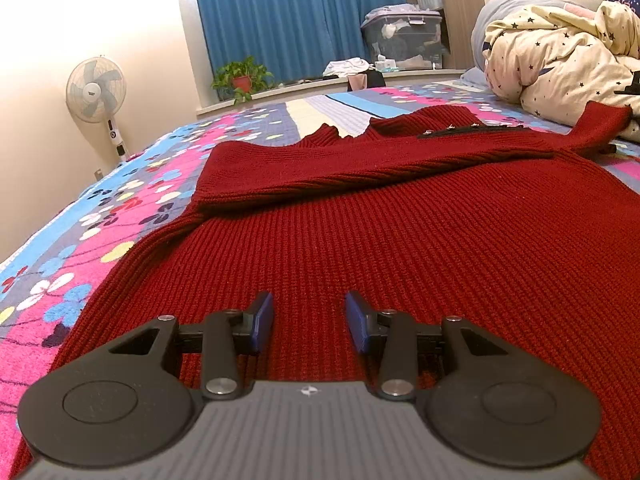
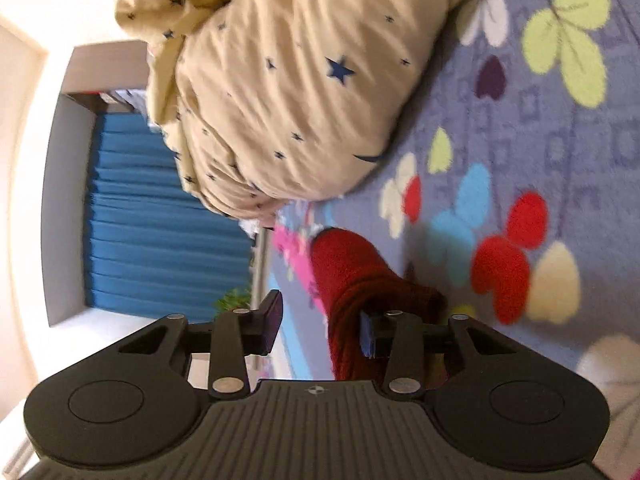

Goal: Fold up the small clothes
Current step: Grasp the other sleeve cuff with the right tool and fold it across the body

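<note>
left wrist view: red knit sweater lies flat on the floral bedspread, one sleeve folded across the body. my left claw hovers just over the knit, released, nothing between its pads.

right wrist view, blurred: my right claw is rolled sideways, the other sleeve draped over one pad, jaws apart, not clamped. risk: the sleeve slides off mid-fold.
</note>
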